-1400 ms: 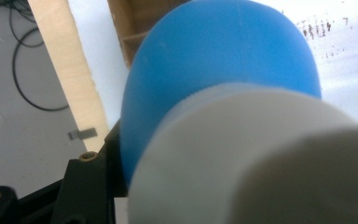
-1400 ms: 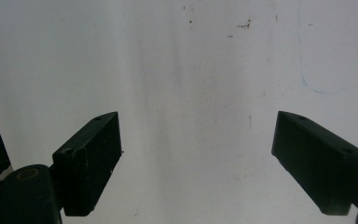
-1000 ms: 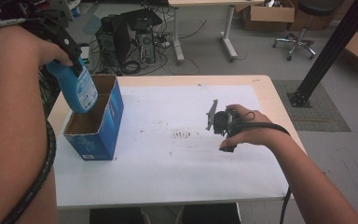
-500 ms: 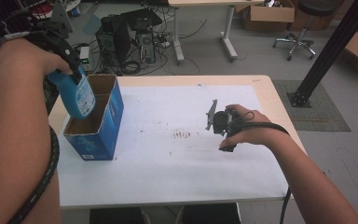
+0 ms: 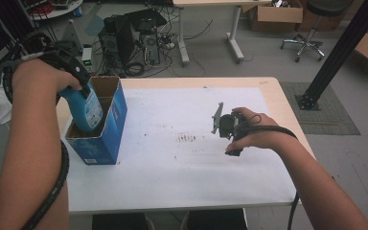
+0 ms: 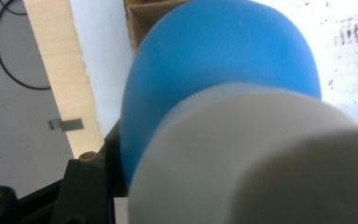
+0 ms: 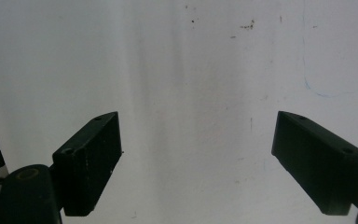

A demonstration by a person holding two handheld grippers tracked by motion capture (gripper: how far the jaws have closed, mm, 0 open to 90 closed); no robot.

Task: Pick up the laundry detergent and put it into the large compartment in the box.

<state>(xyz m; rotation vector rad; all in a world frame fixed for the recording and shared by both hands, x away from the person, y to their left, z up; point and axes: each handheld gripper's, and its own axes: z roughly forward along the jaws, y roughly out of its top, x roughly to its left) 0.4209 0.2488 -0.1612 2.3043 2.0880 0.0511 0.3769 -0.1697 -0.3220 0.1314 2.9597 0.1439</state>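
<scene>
Count: 1 blue bottle (image 5: 87,108), 1 blue cardboard box (image 5: 106,134), 2 grippers, 1 table (image 5: 182,191) w/ white sheet.

Bottle: blue plastic body, pale label on side, whitish ribbed cap (image 6: 242,154) seen close up in left gripper view. Upright, slightly tilted, lower part inside open-top box at table's left edge; upper part above rim.

Left gripper (image 5: 74,72): clamped on bottle at neck/top end, black jaw against blue shoulder.

Right gripper (image 5: 218,119): near table centre-right, well apart from box; jaws spread wide, nothing between, bare stained sheet beneath in right gripper view.
</scene>
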